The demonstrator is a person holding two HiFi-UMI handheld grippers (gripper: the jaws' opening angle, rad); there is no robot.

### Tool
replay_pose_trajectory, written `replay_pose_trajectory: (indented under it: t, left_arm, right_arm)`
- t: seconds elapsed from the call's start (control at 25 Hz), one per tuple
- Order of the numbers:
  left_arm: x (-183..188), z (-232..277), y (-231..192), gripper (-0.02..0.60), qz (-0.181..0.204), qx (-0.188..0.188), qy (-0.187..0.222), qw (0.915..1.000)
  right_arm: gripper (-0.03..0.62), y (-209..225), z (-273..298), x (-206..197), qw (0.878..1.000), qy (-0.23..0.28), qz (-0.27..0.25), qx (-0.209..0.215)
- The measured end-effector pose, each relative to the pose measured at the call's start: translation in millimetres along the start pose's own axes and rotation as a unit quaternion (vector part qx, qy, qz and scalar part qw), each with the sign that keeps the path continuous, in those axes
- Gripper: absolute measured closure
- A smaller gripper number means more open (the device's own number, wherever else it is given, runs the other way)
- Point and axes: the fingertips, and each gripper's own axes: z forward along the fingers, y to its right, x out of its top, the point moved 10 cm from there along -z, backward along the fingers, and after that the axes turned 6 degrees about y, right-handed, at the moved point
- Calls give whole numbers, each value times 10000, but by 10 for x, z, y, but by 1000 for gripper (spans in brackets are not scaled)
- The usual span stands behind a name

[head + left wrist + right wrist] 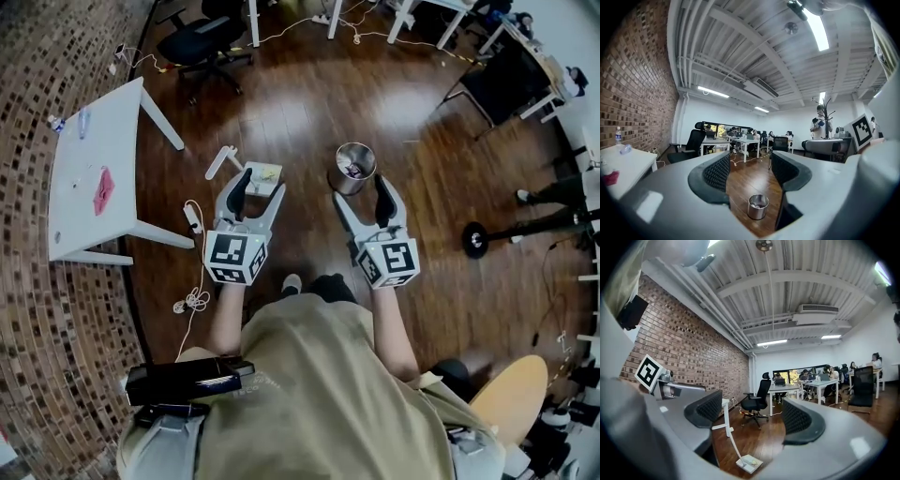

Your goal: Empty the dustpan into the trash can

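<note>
On the head view, my left gripper [258, 190] and my right gripper [364, 195] are side by side above the wooden floor [300, 103], both with jaws apart and holding nothing. The white dustpan [263, 174] lies on the floor just past the left gripper's tips. The metal trash can [354, 167] stands near it, past the right gripper.

In the left gripper view, my jaws stand apart and empty. The trash can [758, 206] shows on the floor through the gap.

In the right gripper view, my jaws stand wide and empty. The dustpan [750, 463] rests on the floor below the gap, its handle tilted up to the left.
</note>
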Motion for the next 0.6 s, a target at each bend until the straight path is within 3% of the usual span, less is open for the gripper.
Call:
replay_pose_trajectory:
  t: [0.32,0.6]
  left_arm:
    - [-181,454,-185,325,-23,77,-218,9997]
    - [-218,997,-520,327,-5,592,-260,9979]
  right_arm:
    - [218,532,418,-112,9996,-41,234,-149]
    - [220,919,1186,-266,9983,-117,390,426]
